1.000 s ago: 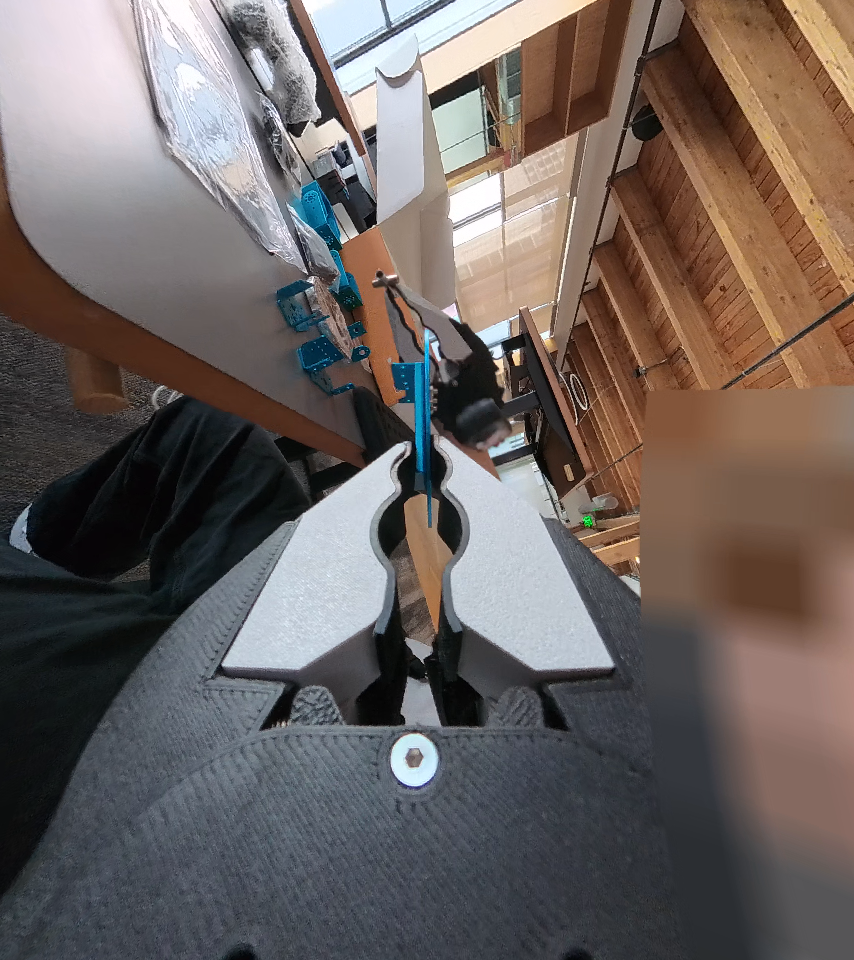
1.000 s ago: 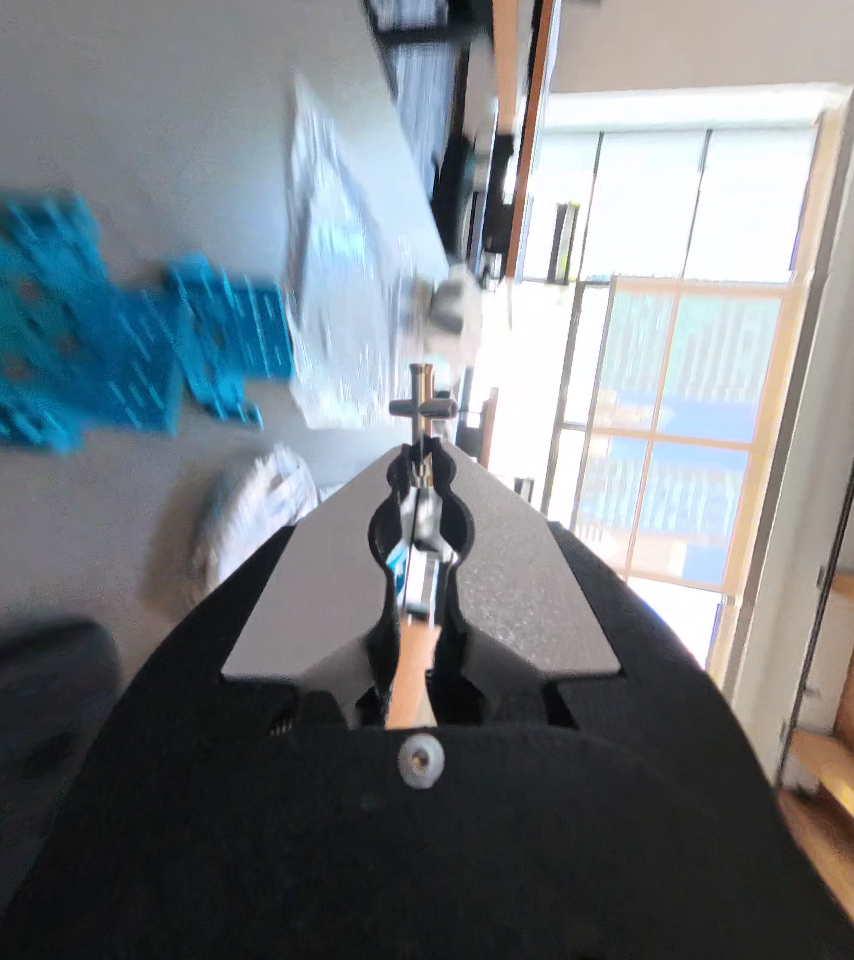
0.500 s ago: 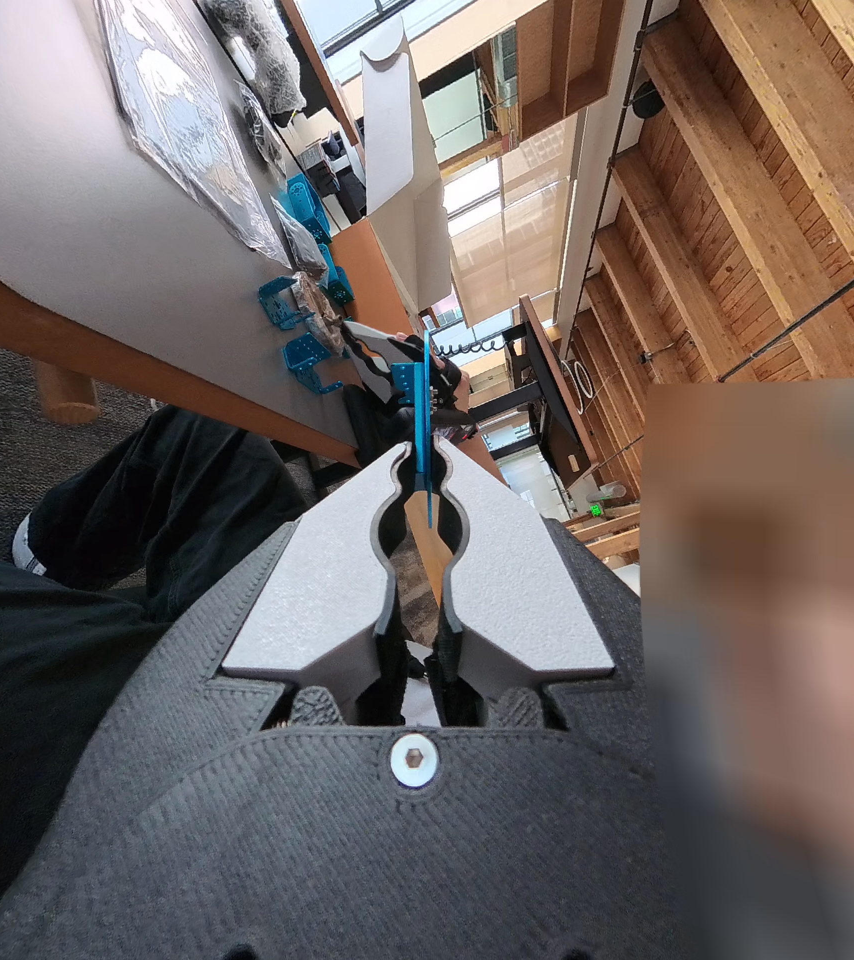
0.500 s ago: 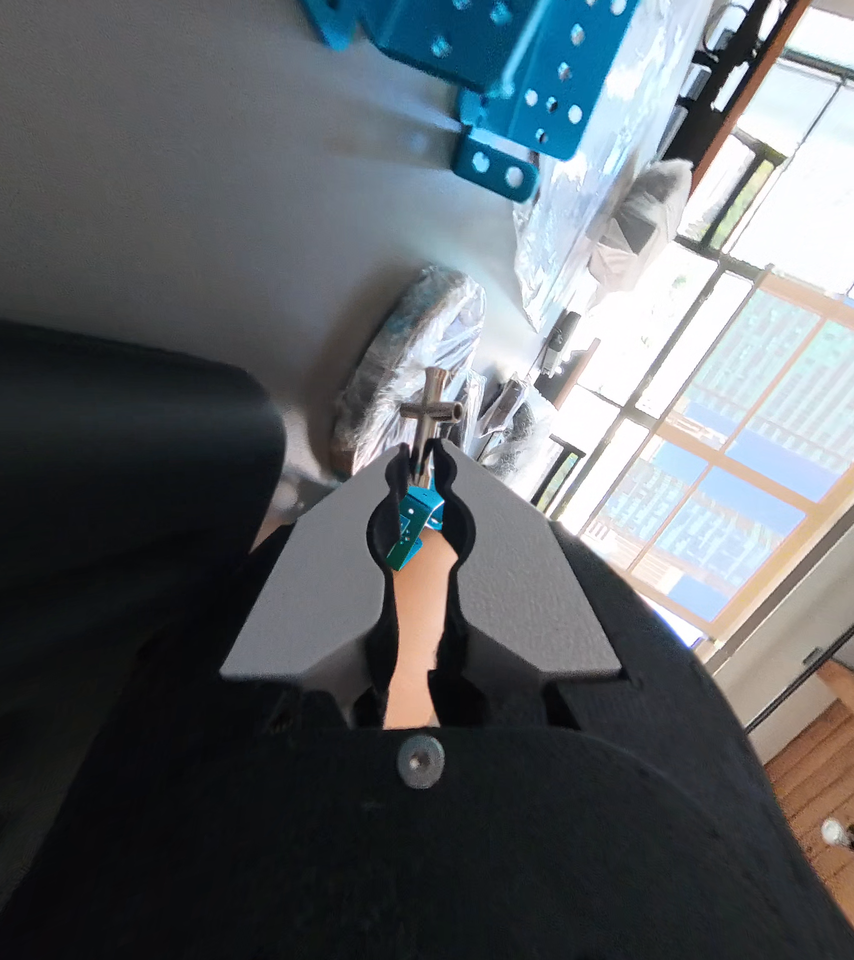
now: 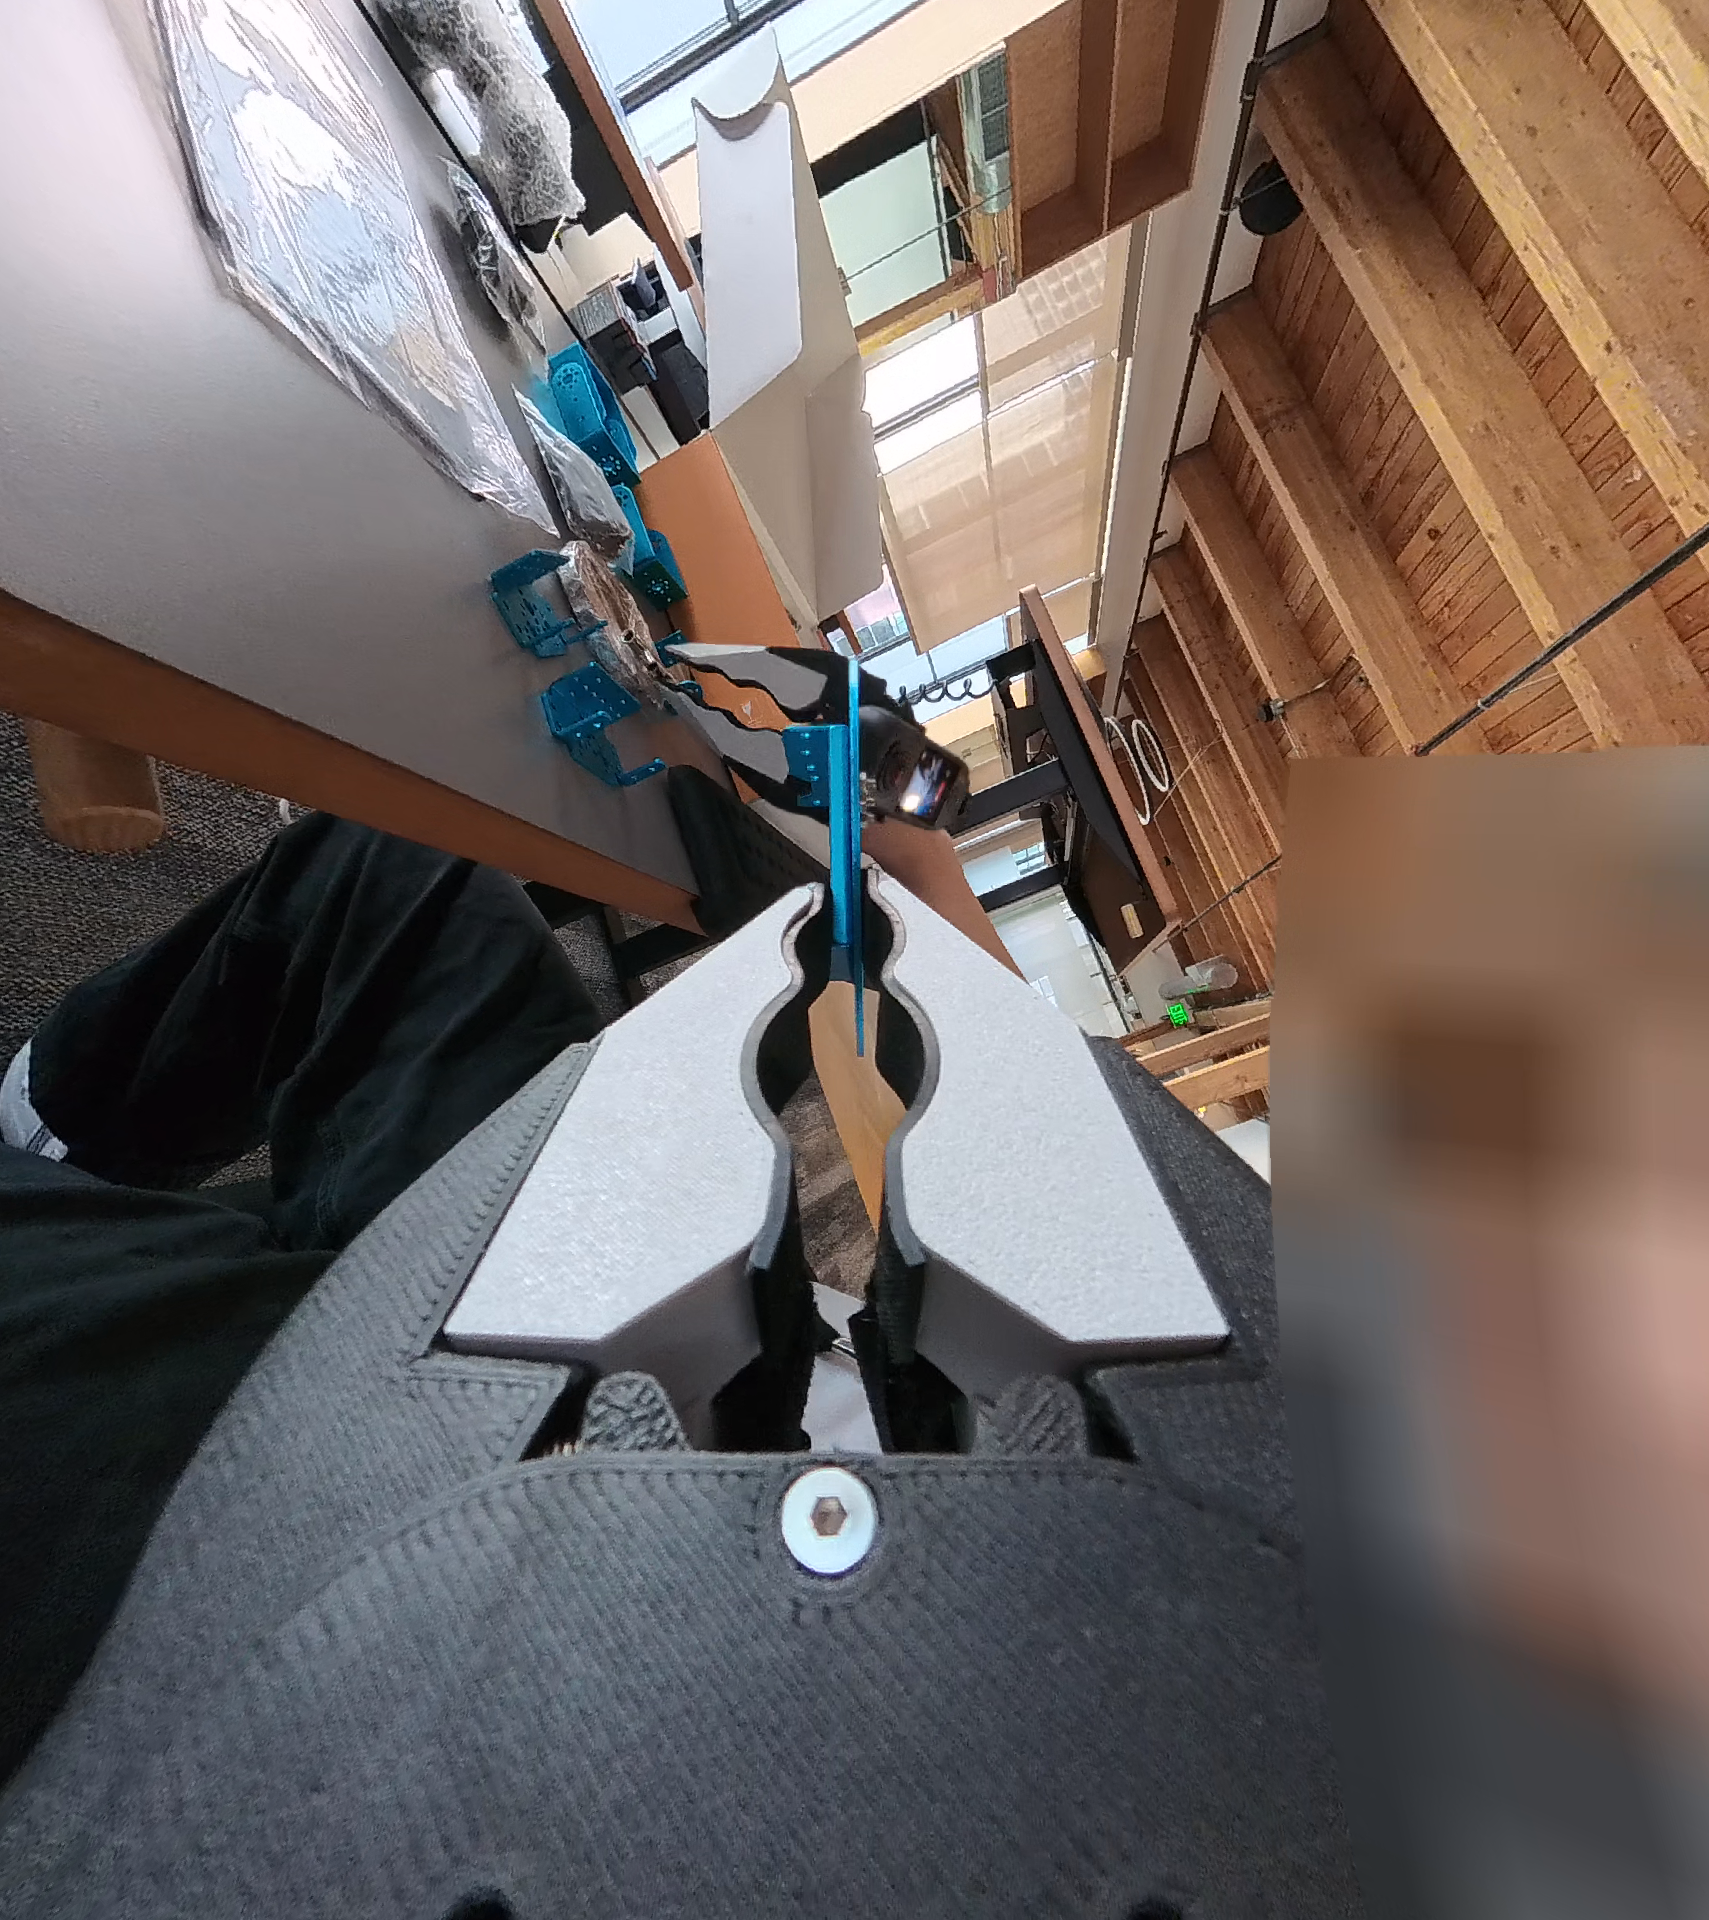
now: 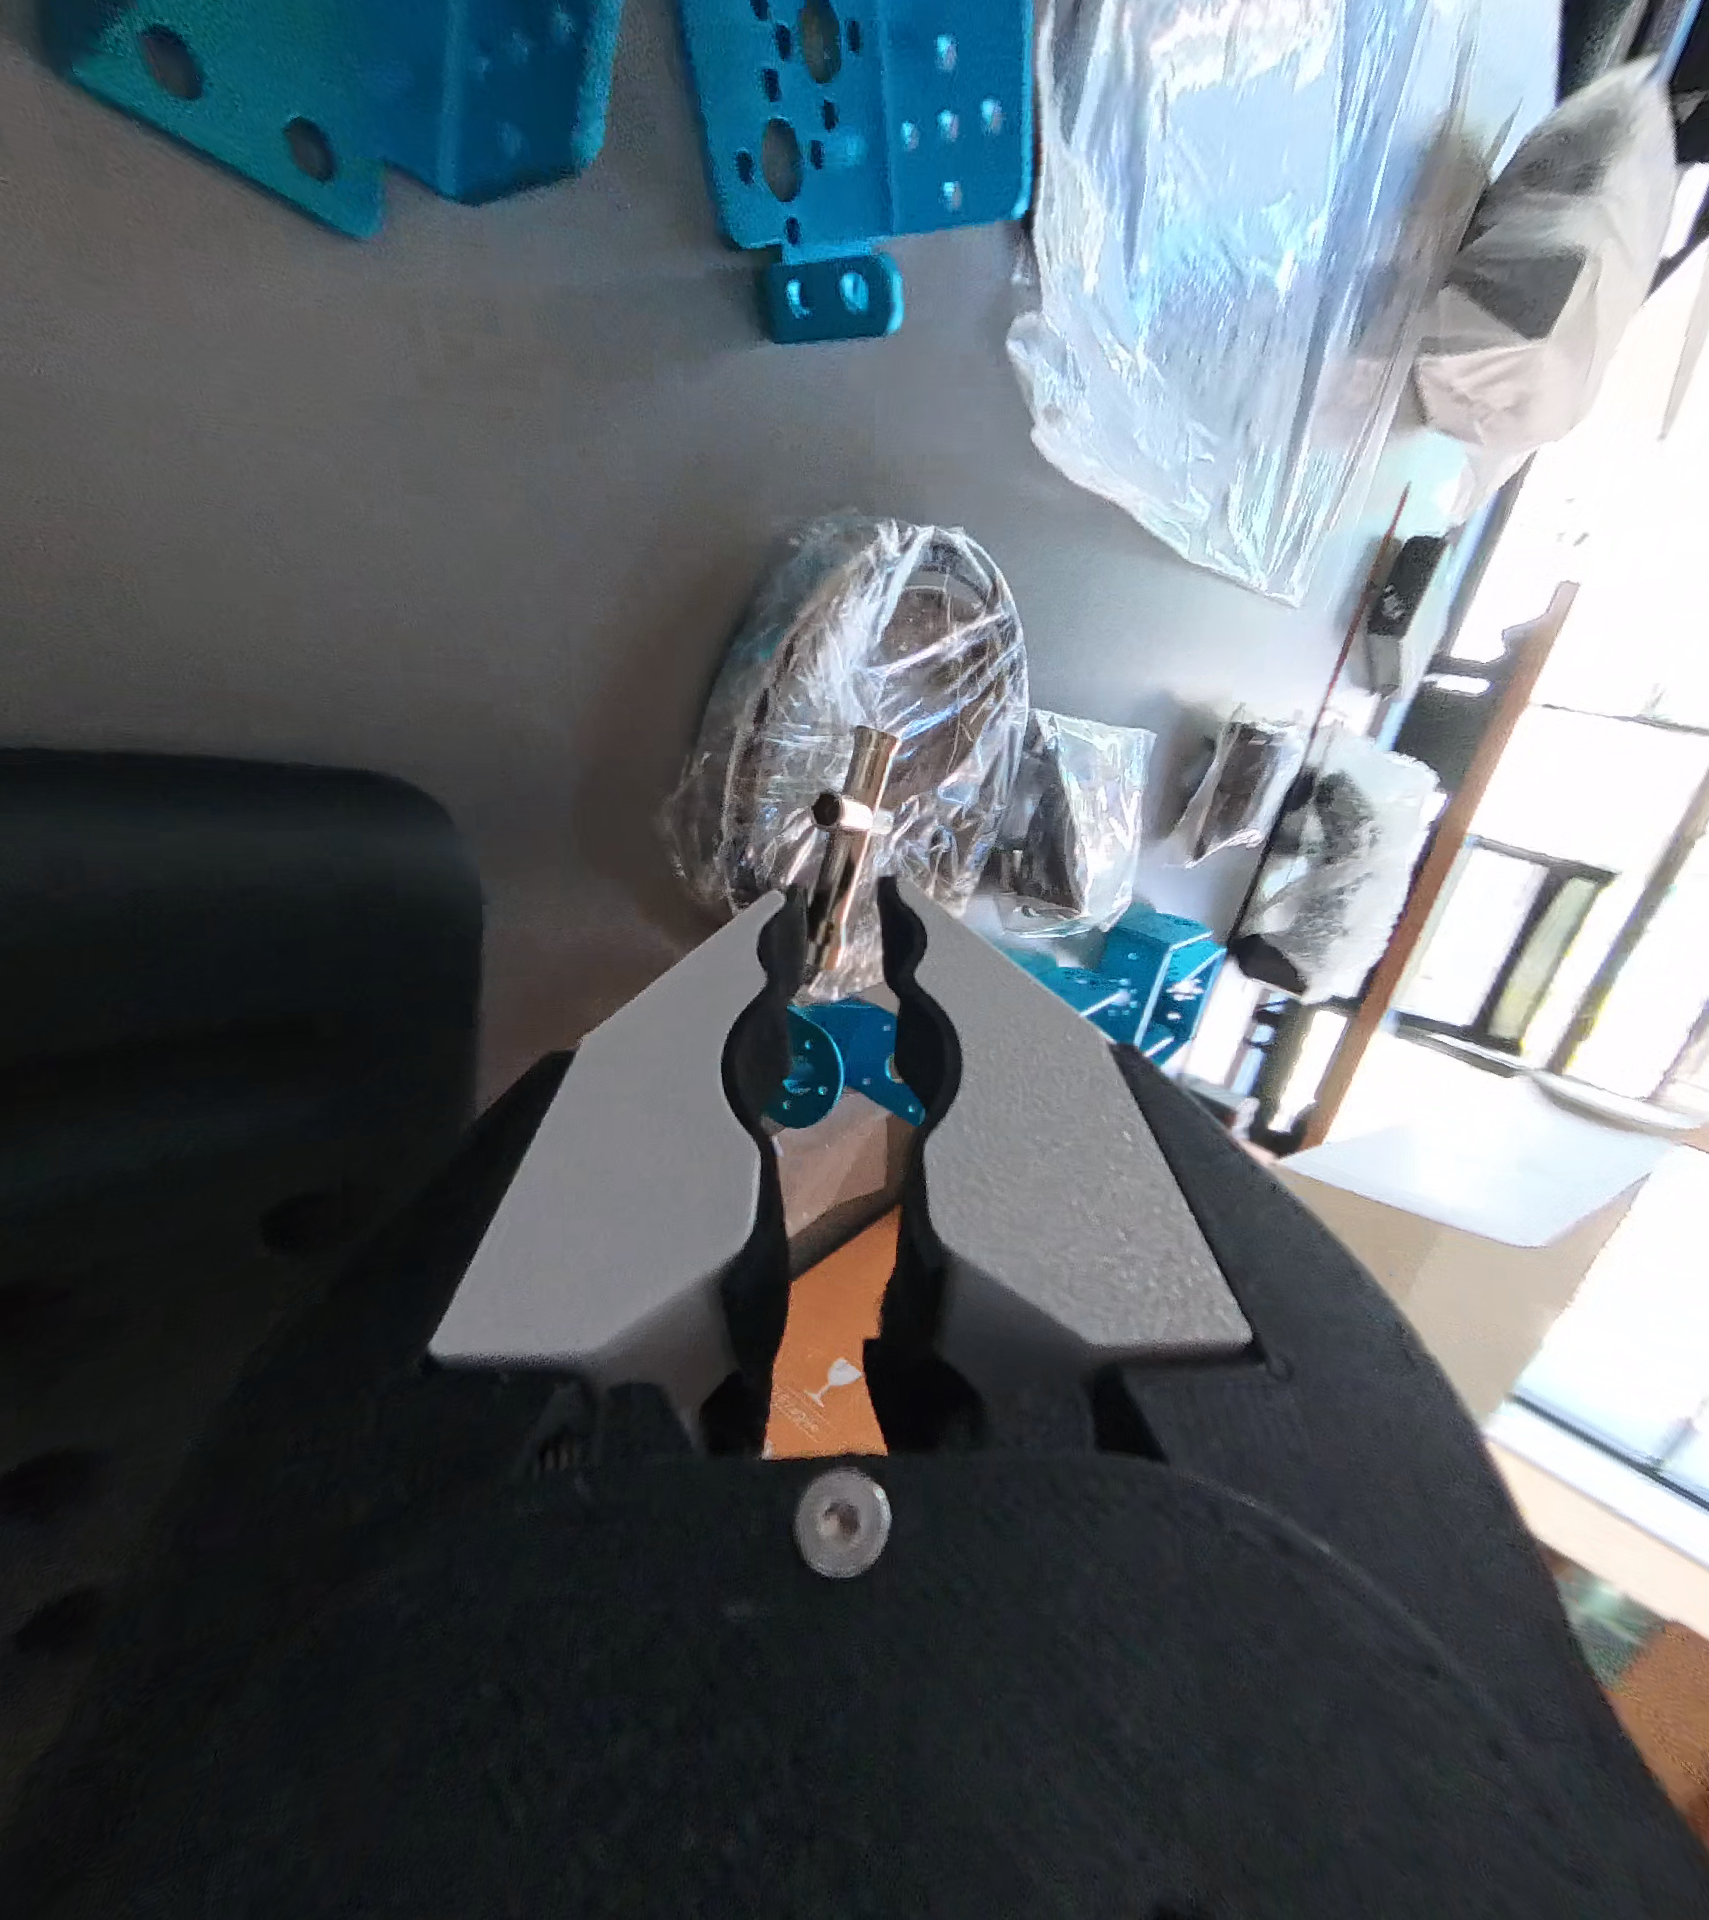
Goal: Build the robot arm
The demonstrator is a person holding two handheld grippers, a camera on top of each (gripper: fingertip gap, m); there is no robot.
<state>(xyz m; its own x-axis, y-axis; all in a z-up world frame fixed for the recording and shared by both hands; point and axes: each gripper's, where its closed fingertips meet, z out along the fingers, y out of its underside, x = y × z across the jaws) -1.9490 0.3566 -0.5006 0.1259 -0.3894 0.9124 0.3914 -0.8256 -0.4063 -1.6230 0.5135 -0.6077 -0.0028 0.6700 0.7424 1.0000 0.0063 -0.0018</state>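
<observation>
My left gripper (image 5: pixel 842 894) is shut on a thin blue perforated metal plate (image 5: pixel 842 810), seen edge-on and held off the table's near edge. My right gripper (image 6: pixel 834 899) is shut on a silver cross-shaped wrench (image 6: pixel 855 805), which leans to one side between the tips. It points at the grey table (image 6: pixel 206 520), just in front of a plastic-wrapped round part (image 6: pixel 933 644). A blue disc-shaped part (image 6: pixel 829 1070) shows through the gap between the fingers. The right gripper also shows in the left wrist view (image 5: pixel 668 670), over the table beside the blue brackets (image 5: pixel 585 717).
Blue perforated brackets (image 6: pixel 829 135) lie at the top of the right wrist view, and a clear plastic bag (image 6: pixel 1224 260) beside them. Small wrapped packets (image 6: pixel 1089 821) and more blue parts (image 6: pixel 1151 977) lie nearby. A black shape (image 6: pixel 154 935) fills the left. A person's black-trousered leg (image 5: pixel 310 1018) is under the table edge. My hands' fingertips stand some 40 cm from each other.
My right gripper has swung from facing the window to facing the table and come close to the wrapped round part; the wrench now leans. My left gripper has barely moved.
</observation>
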